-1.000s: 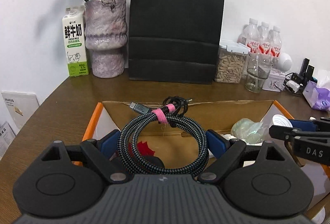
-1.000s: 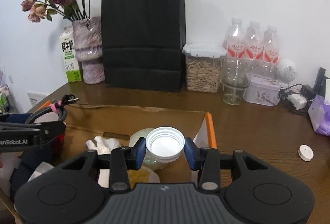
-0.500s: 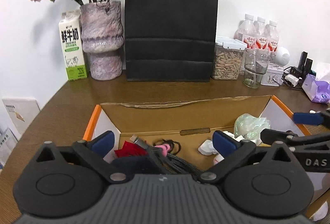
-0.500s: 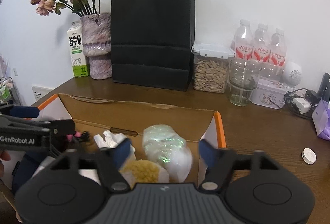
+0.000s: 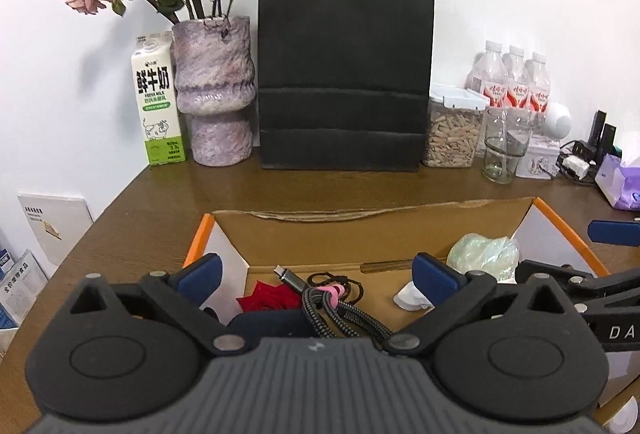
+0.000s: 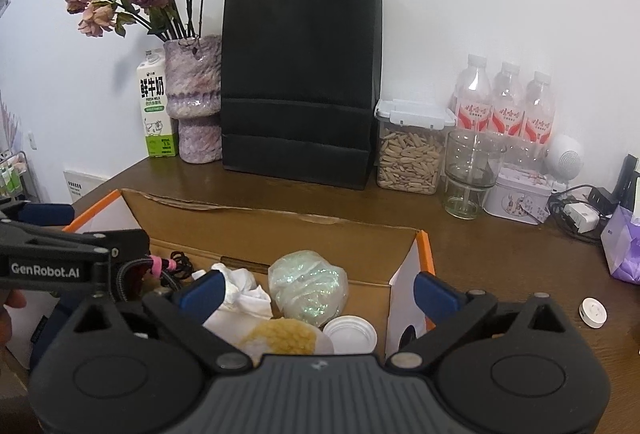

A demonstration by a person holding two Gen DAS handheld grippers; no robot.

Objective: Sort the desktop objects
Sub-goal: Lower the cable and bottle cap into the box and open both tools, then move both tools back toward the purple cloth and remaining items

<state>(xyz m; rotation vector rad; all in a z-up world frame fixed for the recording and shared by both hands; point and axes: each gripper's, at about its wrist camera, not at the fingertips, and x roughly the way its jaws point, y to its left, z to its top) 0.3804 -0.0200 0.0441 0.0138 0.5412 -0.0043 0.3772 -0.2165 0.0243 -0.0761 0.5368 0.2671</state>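
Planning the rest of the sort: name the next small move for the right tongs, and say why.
Probably lift the right tongs clear of the cardboard box and swing toward the small white disc on the table beside it. Their jaws have just been opening and hold nothing; the white jar lies in the box among the other items, while the disc sits loose outside.
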